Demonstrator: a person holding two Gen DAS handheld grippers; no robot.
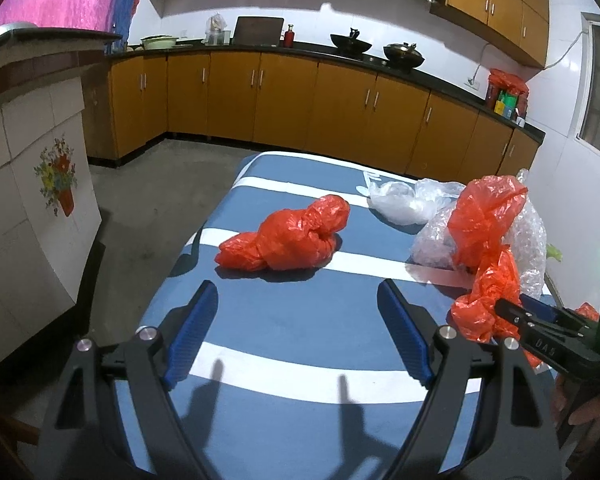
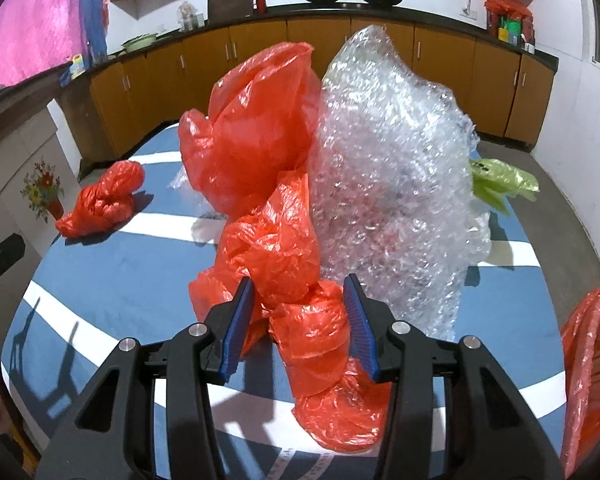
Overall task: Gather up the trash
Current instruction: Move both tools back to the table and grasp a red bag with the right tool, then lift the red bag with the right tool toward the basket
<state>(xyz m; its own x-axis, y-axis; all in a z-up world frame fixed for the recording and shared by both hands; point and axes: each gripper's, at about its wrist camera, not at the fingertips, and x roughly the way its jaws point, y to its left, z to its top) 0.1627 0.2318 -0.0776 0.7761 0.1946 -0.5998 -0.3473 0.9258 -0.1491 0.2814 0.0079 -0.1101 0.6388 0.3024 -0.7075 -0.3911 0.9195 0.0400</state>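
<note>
A crumpled red plastic bag (image 1: pixel 288 236) (image 2: pixel 104 204) lies on the blue-and-white striped table (image 1: pixel 300 396). My left gripper (image 1: pixel 298 320) hovers just short of it, open, with nothing between its fingers. On the right a taller red bag (image 2: pixel 260 152) (image 1: pixel 484 216) stands bunched against a sheet of bubble wrap (image 2: pixel 388 168) (image 1: pixel 528 236). My right gripper (image 2: pixel 300 308) (image 1: pixel 528 310) is shut on the lower twist of this red bag, blue pads pressing both sides. A clear plastic bag (image 1: pixel 400 204) lies behind the bundle.
A green plastic scrap (image 2: pixel 504 184) sits past the bubble wrap, and another red bag (image 2: pixel 592 360) shows at the right edge. Wooden kitchen cabinets (image 1: pixel 284 100) with pans line the back wall. A tiled counter (image 1: pixel 32 184) stands left of the table.
</note>
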